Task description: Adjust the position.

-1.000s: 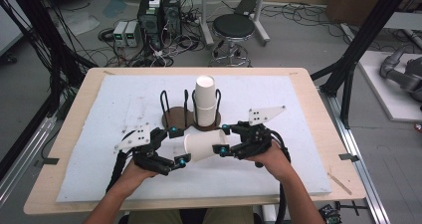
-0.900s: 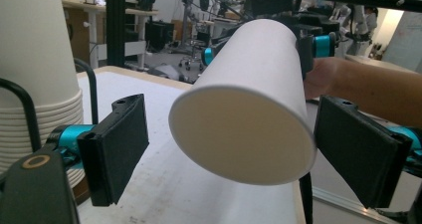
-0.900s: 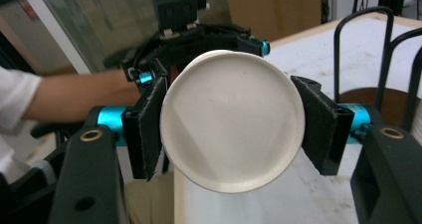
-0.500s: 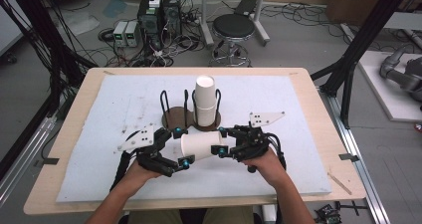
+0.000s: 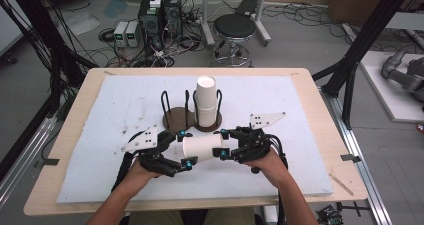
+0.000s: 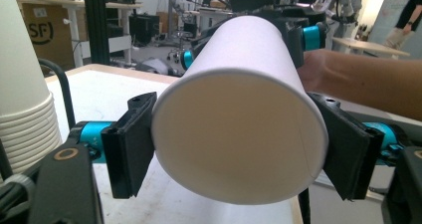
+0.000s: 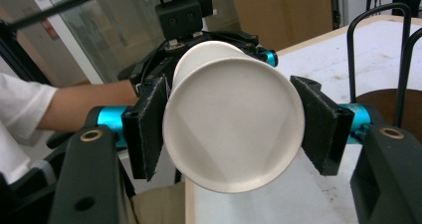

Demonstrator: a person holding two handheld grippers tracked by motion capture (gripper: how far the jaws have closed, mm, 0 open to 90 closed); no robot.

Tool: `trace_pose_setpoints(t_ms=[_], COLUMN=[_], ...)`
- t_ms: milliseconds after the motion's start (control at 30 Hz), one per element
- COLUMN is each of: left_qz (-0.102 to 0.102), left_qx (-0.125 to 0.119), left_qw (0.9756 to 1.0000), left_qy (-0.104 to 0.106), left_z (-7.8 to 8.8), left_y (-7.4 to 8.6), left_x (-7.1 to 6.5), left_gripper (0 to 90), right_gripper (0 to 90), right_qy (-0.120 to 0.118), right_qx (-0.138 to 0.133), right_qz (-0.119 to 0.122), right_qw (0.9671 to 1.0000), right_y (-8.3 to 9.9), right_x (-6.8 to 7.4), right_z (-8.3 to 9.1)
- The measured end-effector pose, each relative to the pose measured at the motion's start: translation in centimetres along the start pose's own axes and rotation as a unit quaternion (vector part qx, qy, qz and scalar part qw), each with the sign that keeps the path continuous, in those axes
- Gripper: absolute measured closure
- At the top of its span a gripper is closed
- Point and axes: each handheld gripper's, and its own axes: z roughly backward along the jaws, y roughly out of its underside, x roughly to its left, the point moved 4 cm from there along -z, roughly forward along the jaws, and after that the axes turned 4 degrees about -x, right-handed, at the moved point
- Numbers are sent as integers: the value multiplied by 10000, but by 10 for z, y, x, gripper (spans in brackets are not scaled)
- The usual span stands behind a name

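Observation:
A white paper cup [image 5: 202, 146] lies level above the white mat, held from both ends. My left gripper [image 5: 186, 148] has just been closing, and its pads now press on the cup's left end. In the left gripper view the cup [image 6: 239, 109] sits squeezed between the black pads of my left gripper [image 6: 238, 149]. My right gripper [image 5: 221, 144] is shut on the other end. The right gripper view has the cup [image 7: 234, 99] wedged between the pads of my right gripper [image 7: 234, 132]. A stack of white cups [image 5: 206, 97] stands just behind, in a wire holder.
The holder [image 5: 176, 119] has two round brown bases with black wire loops; its left base is bare. The white mat [image 5: 100, 135] covers a wooden table [image 5: 310, 90]. A stool [image 5: 235, 27] and computer boxes [image 5: 160, 15] stand on the floor beyond the far edge.
The left gripper's jaws stood wide around the cup's end and have closed onto it. Both hands have stayed almost in place, with the right gripper keeping its grip.

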Motion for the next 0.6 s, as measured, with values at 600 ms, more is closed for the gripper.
trace_pose_setpoints(t_ms=[600], left_qz=[-177], left_qx=[720], left_qw=[9970], left_qy=[-202], left_z=[2], left_y=[-5], left_x=[0], left_gripper=[276], right_gripper=[204], right_qy=[608], right_qx=[408], right_qz=[331], right_qw=[9968], right_y=[-19], right_x=[6], right_z=[3])
